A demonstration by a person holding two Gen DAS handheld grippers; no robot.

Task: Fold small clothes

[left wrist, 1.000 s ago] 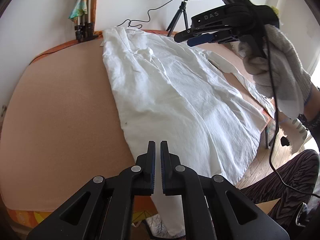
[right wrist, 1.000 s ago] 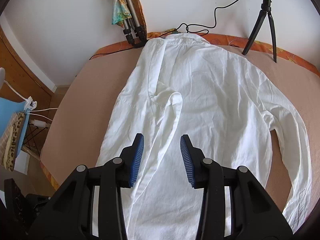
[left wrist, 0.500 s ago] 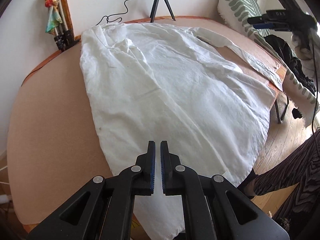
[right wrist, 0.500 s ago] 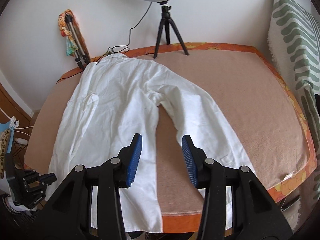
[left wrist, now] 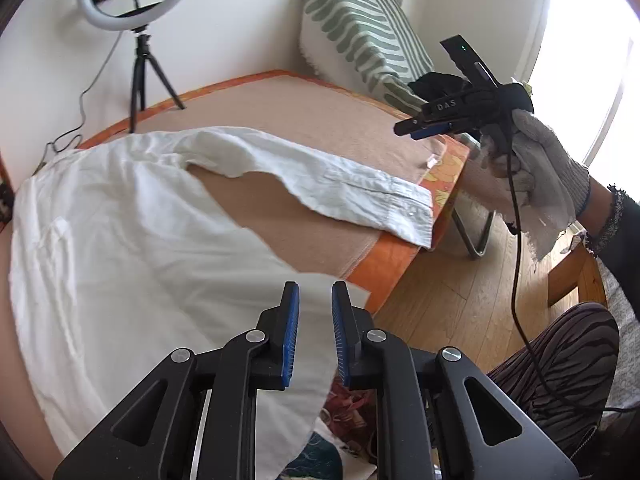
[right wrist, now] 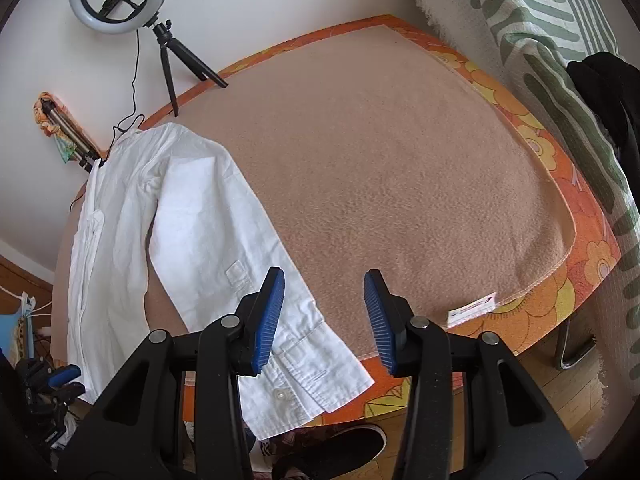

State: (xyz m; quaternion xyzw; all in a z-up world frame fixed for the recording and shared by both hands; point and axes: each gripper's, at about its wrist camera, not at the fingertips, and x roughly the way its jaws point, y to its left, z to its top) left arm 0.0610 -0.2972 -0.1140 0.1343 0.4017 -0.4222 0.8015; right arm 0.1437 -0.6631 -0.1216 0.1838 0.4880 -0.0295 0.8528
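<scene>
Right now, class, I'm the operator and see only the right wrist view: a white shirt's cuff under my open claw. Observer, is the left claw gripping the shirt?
Observer: No. The left claw has its jaws opening with nothing pinched; the shirt has its hem lying below them.
Operator: Where does my right claw sit?
Observer: It hovers near the table corner, beyond the cuff, touching nothing.
Operator: Anything trailing from it?
Observer: A black cable hangs past the gloved hand toward the person's striped trousers.
</scene>
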